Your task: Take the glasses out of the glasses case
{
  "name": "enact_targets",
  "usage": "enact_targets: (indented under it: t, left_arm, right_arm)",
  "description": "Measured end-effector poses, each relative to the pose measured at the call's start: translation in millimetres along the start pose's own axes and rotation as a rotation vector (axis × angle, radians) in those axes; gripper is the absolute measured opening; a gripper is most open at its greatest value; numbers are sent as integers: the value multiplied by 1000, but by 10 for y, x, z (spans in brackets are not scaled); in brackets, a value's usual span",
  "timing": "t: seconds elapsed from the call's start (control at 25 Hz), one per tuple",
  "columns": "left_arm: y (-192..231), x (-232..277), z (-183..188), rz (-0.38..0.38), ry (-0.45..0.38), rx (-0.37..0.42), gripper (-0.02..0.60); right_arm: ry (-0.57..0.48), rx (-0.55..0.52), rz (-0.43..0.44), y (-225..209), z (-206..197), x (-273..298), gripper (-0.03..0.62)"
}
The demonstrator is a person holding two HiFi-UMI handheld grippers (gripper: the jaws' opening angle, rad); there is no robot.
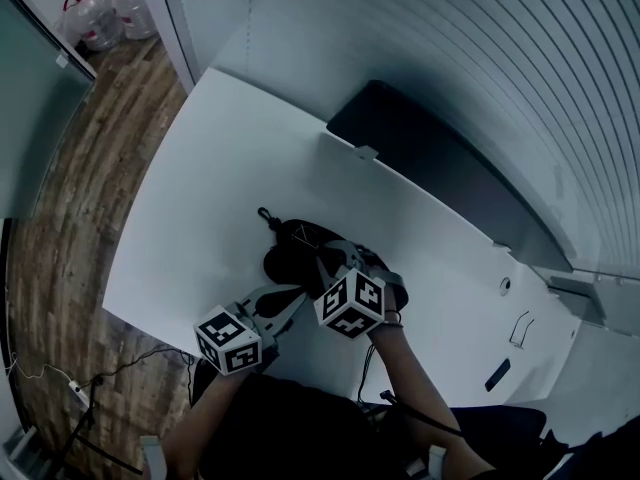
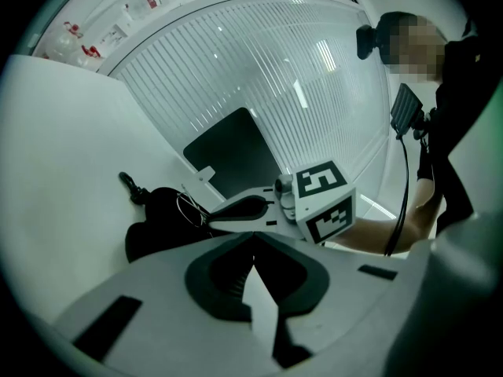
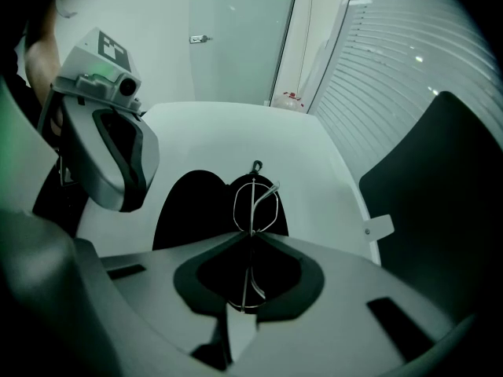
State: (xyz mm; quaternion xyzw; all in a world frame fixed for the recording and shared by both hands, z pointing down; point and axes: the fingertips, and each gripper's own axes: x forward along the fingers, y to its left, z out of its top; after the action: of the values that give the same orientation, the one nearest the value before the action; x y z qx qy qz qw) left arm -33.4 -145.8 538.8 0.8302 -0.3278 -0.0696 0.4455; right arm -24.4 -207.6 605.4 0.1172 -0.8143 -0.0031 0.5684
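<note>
Over the glasses case, the right tool pinches the glasses

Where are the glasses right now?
In the right gripper view, the glasses are pinched between the right gripper's jaws at centre frame, with the black glasses case just beyond them on the white table.

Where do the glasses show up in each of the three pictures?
Head view: the glasses are a faint wire outline over the black case, centre.
Left gripper view: left of centre, against the case.
Right gripper view: centre, clamped in the right gripper.
Shared landmark: the case's clasp.
</note>
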Motion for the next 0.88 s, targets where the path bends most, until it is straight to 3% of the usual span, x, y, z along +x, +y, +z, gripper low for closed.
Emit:
enact_targets:
  t: [0.88]
  left_arm:
    - [-149, -37, -26, 5, 14, 75, 11]
  right_arm:
    - [-77, 78, -34, 82, 91, -441, 35]
